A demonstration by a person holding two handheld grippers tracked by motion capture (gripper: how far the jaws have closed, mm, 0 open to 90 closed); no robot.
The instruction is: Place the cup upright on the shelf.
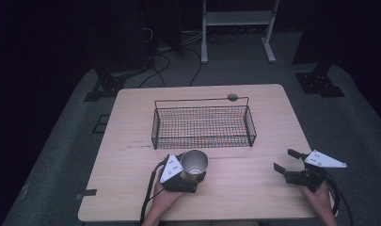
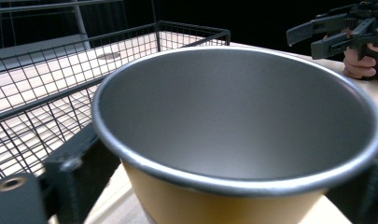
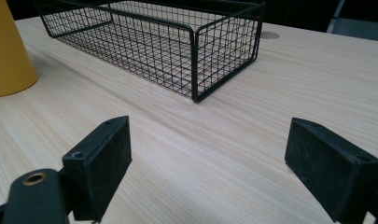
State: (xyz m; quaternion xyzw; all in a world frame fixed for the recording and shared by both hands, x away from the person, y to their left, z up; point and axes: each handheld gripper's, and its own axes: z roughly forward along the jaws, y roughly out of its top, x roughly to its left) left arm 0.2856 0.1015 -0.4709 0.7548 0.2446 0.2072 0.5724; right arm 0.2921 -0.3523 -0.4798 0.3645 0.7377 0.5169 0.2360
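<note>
Here the cup (image 1: 194,163), yellow outside with a grey metal lining, stands upright in the lower middle of the high view, just in front of the near wall of the wire basket (image 1: 203,123) but apart from it. In the left gripper view the cup's rim (image 2: 233,184) spans nearly the whole frame, and the black jaws sit against its yellow wall at the lower left and lower right, so the left tongs (image 1: 190,176) are clamped on the cup, low on its body.

The step in hand looks like carrying the cup into the basket. To do that well, the grip should be checked as firm before any lift, since the wall tapers and a smooth cone can slide down out of the pads. Lift straight up until the base clears the basket's top wire, move toward the upper part of the frame, then lower onto the mesh floor with the cup kept level. The tall handle wire along the far side is worth staying clear of.

At the lower right of the high view the right tongs (image 1: 288,160) rest spread apart with nothing between them; the right gripper view shows bare pale wood of the surface (image 3: 233,154) between the two pads.
</note>
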